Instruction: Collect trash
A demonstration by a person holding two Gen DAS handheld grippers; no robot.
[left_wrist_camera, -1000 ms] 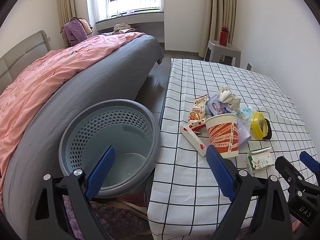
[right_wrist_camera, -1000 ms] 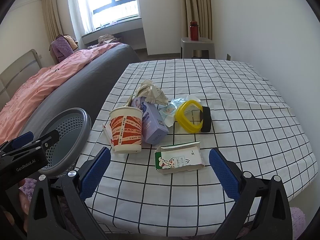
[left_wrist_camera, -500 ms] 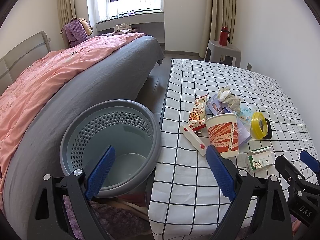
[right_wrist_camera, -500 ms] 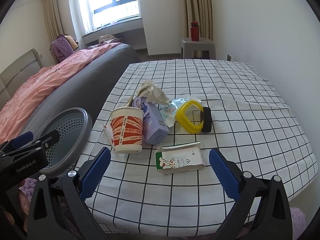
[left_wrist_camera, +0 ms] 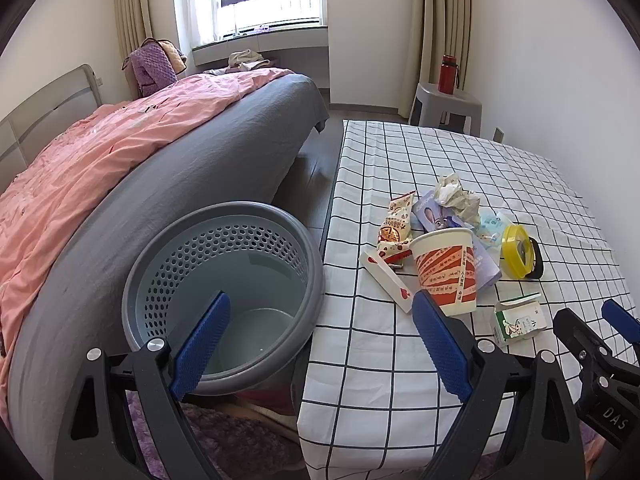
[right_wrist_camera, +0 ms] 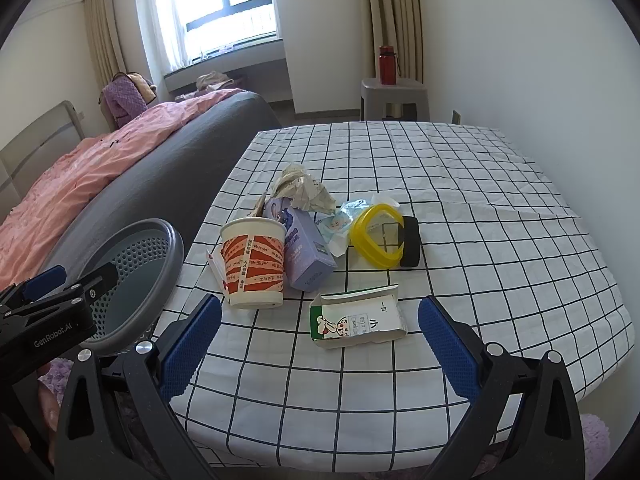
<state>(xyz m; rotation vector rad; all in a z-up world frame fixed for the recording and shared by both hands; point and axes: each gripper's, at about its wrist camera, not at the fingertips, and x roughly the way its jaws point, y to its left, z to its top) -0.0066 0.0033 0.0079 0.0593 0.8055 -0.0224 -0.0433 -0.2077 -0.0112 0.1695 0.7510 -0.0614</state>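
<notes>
A: Which inscriptions are legible?
B: "GenRobot.AI" on the left gripper (right_wrist_camera: 52, 300); "DAS" on the right gripper (left_wrist_camera: 600, 336); the paper cup (right_wrist_camera: 254, 264) bears Chinese print, possibly "保护环境".

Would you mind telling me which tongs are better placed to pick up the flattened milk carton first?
Right. The right tongs are open with the milk carton lying just ahead between their tips. The left tongs face the table edge beside the empty grey basket, with the carton off to their right.
</notes>
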